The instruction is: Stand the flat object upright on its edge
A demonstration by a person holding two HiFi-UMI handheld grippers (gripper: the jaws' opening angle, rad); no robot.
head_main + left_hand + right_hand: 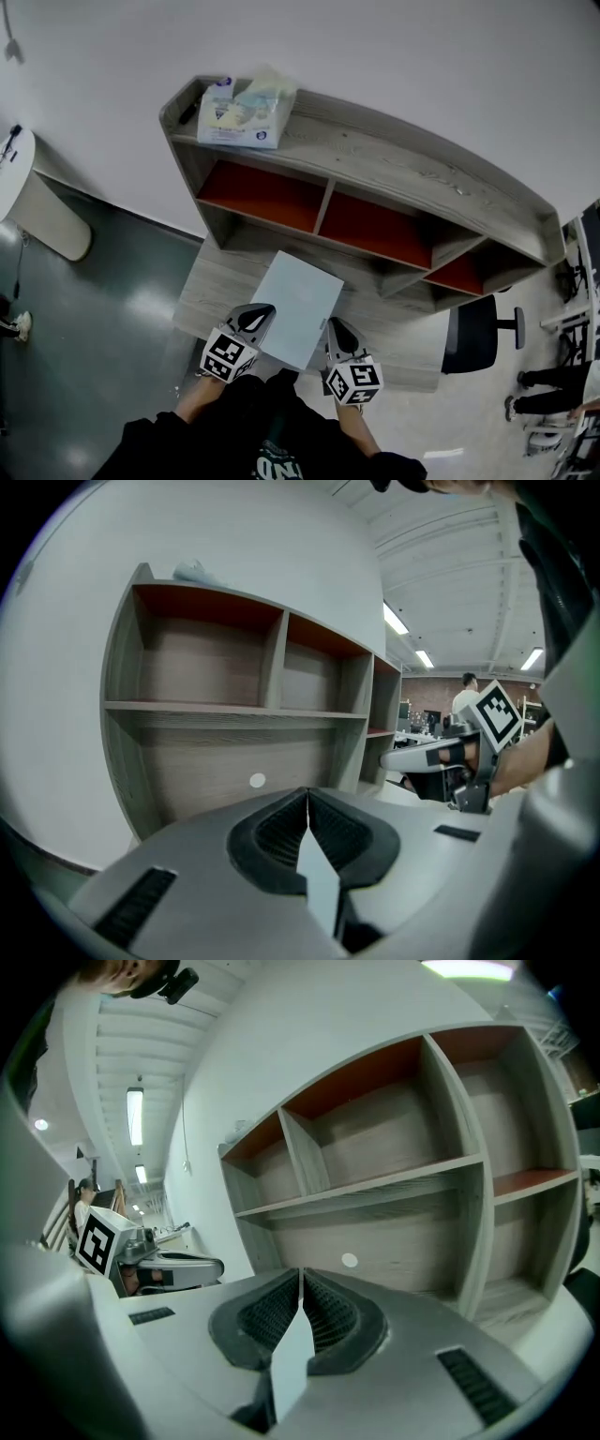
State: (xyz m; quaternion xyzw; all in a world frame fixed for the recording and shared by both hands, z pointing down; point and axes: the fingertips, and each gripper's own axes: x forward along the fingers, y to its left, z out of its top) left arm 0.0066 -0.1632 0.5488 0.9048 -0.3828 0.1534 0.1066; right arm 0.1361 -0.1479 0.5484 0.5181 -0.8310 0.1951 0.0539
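Note:
A thin, pale blue-white flat panel (298,302) hangs over the wooden desk (208,286), in front of the shelf unit. My left gripper (262,311) is shut on its near-left edge and my right gripper (335,324) is shut on its near-right edge. In the left gripper view the panel (319,878) shows as a thin sliver pinched between the ribbed pads, with the right gripper (412,758) off to the side. In the right gripper view the same sliver (292,1358) sits between closed jaws. Whether the panel's far edge touches the desk I cannot tell.
A grey wooden shelf unit (375,183) with red-backed compartments stands on the desk against the white wall. A packet of wipes (246,108) lies on its top left. A dark office chair (480,335) stands to the right, a white round table (17,173) to the left.

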